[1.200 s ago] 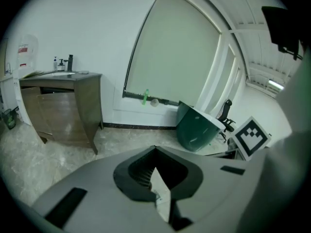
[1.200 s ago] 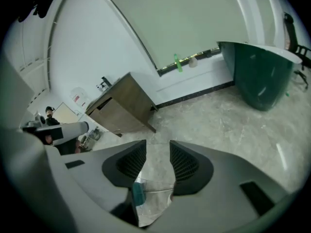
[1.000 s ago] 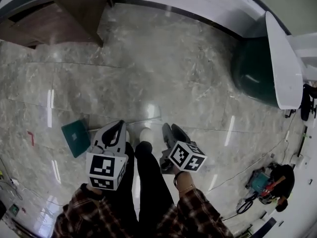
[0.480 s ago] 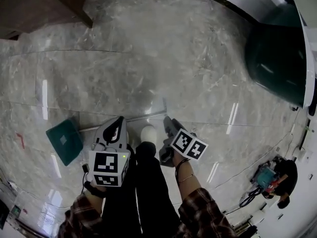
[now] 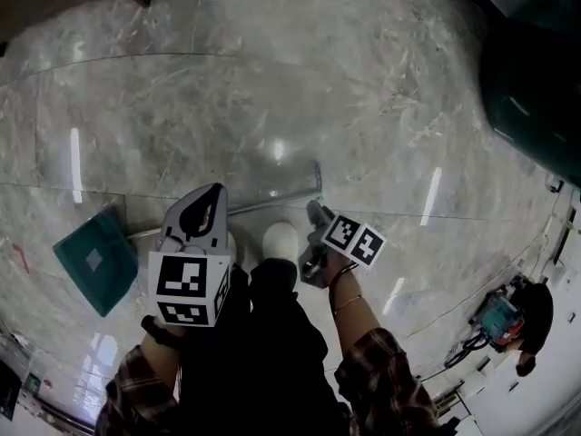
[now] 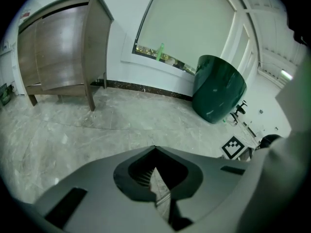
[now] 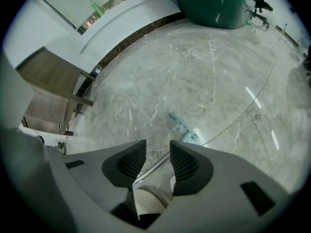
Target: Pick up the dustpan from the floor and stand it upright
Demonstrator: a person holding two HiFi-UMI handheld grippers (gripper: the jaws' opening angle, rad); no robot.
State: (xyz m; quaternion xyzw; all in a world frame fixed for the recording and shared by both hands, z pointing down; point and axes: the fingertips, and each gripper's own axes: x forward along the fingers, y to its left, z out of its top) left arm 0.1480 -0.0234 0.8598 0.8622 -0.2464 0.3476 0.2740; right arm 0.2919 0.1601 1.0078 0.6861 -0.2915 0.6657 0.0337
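The green dustpan (image 5: 91, 260) lies flat on the marble floor at the left of the head view. Its long metal handle (image 5: 263, 204) runs right to a pale end grip (image 5: 318, 182). My left gripper (image 5: 211, 196) hangs just above the handle's middle; its jaws are shut with nothing in them (image 6: 154, 149). My right gripper (image 5: 313, 211) hovers near the end grip with its jaws open (image 7: 158, 147). Through the gap between them, the rod (image 7: 154, 165) and the end grip (image 7: 183, 126) show on the floor below, apart from the pads.
White shoes (image 5: 280, 242) and dark trouser legs stand right behind the handle. A big dark green tub (image 5: 536, 71) sits at the far right, and a wooden cabinet (image 6: 63, 52) stands by the wall. Cables and a crouching person (image 5: 531, 321) are at the lower right.
The head view has tilted down and closed in on the floor. Both grippers have moved forward over the handle, the right one toward its end grip. The dustpan has not moved on the floor.
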